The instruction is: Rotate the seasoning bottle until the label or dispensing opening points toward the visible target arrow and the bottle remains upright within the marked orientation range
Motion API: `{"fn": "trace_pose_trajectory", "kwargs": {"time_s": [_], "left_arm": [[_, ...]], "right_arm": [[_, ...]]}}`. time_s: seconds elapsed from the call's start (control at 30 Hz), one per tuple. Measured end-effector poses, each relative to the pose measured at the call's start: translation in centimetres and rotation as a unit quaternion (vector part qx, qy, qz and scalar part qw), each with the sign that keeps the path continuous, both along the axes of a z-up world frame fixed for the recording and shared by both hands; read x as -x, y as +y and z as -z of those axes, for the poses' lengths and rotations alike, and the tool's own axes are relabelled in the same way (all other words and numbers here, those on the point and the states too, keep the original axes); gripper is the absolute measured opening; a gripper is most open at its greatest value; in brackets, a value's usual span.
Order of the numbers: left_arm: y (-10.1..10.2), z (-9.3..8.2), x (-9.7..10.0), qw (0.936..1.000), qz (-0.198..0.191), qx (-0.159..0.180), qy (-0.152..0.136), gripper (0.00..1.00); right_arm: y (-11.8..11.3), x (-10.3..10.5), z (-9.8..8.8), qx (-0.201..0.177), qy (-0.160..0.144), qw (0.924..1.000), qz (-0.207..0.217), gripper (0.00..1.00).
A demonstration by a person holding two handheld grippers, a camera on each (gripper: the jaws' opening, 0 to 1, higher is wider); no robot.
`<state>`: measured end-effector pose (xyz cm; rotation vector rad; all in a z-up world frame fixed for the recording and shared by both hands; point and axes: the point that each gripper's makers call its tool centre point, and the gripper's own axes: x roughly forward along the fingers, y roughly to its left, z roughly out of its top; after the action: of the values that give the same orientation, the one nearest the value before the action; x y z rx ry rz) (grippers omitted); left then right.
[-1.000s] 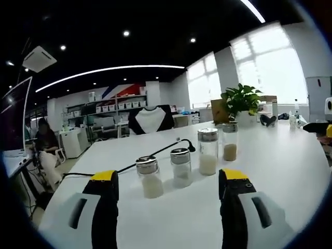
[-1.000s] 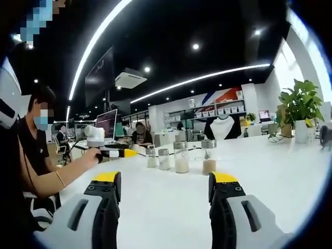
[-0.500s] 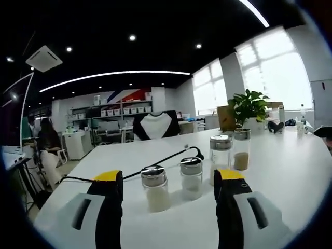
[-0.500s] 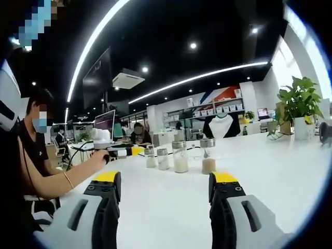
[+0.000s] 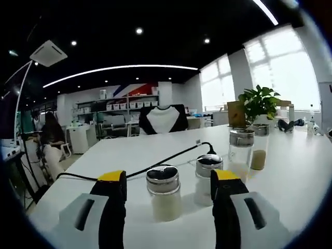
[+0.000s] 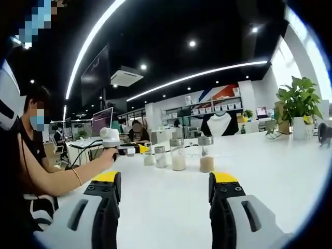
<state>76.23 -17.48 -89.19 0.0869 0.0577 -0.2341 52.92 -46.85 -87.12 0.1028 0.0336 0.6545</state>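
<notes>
The seasoning bottle (image 5: 164,193) nearest the left claw (image 5: 165,184) stands upright on the white tabletop (image 5: 290,171), framed between that claw's two jaws, which stand wide apart on either side and do not touch it. It looks like clear glass under a shiny metal cap, about half filled with pale powder, so I judge it stiff, fairly light, smooth enough to slip and liable to tip. A hold low on the glass body, below the cap, should turn it most steadily. Just beside it stands a second short bottle (image 5: 207,178), then two taller bottles (image 5: 241,155); a black cable (image 5: 155,163) runs behind them. I cannot make out any target arrow. The right claw (image 6: 165,184) hangs wide and empty, well apart from the row.
</notes>
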Motion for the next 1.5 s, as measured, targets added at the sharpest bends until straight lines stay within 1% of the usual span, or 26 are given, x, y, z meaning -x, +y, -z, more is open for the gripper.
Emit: {"fn": "trace_pose_trajectory", "kwargs": {"time_s": [0.07,0.13,0.17,0.2,0.23,0.27,0.37,0.47,0.5,0.53,0.57,0.67,0.8,0.97,1.13,1.17,1.2,1.27,1.43,1.5], "left_arm": [[0.5,0.5,-0.2,0.9999,-0.014,-0.008,0.003,0.61],[0.8,0.9,-0.3,0.9998,-0.019,-0.002,0.003,0.57],[0.9,1.0,-0.4,0.9997,-0.022,0.012,-0.001,0.56],[0.9,1.4,-0.5,0.9995,-0.019,0.025,0.007,0.56],[1.0,1.8,-0.6,0.9993,-0.019,0.028,0.015,0.56],[1.1,2.3,-0.7,0.9988,-0.022,0.032,0.028,0.56],[1.2,2.4,-1.0,0.9991,-0.026,0.022,0.024,0.55],[1.2,2.6,-1.4,0.9989,-0.019,0.03,0.031,0.55],[0.9,2.7,-1.4,0.9988,-0.006,0.029,0.04,0.55],[0.4,2.7,-1.5,0.9988,0.015,0.021,0.043,0.55],[0.5,2.4,-1.6,0.9989,0.018,0.021,0.037,0.55],[0.4,2.1,-1.8,0.999,0.018,0.018,0.035,0.54],[0.2,2.1,-1.9,0.9991,0.024,0.009,0.033,0.48],[0.7,2.6,-2.4,0.9985,0.023,0.026,0.042,0.46],[0.5,2.5,-2.5,0.9981,0.038,0.029,0.037,0.38],[0.5,2.5,-2.6,0.9981,0.041,0.026,0.037,0.38],[0.4,2.6,-2.7,0.9981,0.048,0.016,0.036,0.37],[0.7,2.7,-2.8,0.9982,0.045,0.008,0.038,0.35],[0.8,2.7,-3.0,0.9979,0.053,0.011,0.035,0.34],[0.8,2.7,-3.1,0.9982,0.053,0.008,0.028,0.34]], "right_arm": [[-0.2,0.0,0.2,0.003,0.003,1.0,0.004,0.69],[-0.2,0.0,0.1,0.004,0.001,1.0,0.005,0.69],[-0.2,0.1,0.0,0.004,-0.002,1.0,0.003,0.69],[-0.2,0.2,-0.1,0.004,-0.005,1.0,0.001,0.69],[-0.1,0.2,-0.2,0.005,-0.006,1.0,0.001,0.69],[-0.1,0.2,-0.3,0.006,-0.008,0.9999,0.002,0.69],[-0.1,0.0,-0.3,0.009,-0.007,0.9999,0.006,0.69],[-0.2,-0.2,-0.2,0.006,-0.004,0.9999,0.01,0.69],[-0.2,-0.2,-0.1,0.006,-0.003,0.9999,0.011,0.69],[-0.2,-0.2,0.0,0.008,-0.002,0.9999,0.011,0.69],[-0.3,-0.2,0.1,0.009,-0.001,0.9999,0.012,0.69],[-0.5,-0.3,0.5,0.013,0.005,0.9998,0.016,0.68],[-0.4,-0.4,0.7,0.013,0.009,0.9997,0.016,0.68],[-0.2,-0.3,0.6,0.017,0.008,0.9996,0.019,0.68],[-0.2,-0.2,0.7,0.024,0.011,0.9995,0.02,0.68],[-0.2,-0.2,0.7,0.024,0.012,0.9994,0.021,0.68],[-0.2,-0.2,0.7,0.024,0.013,0.9994,0.023,0.68],[-0.3,-0.1,0.6,0.024,0.013,0.9993,0.025,0.68],[-0.3,0.0,0.9,0.028,0.015,0.9991,0.028,0.68],[-0.2,0.1,0.9,0.03,0.016,0.9991,0.026,0.67]]}}
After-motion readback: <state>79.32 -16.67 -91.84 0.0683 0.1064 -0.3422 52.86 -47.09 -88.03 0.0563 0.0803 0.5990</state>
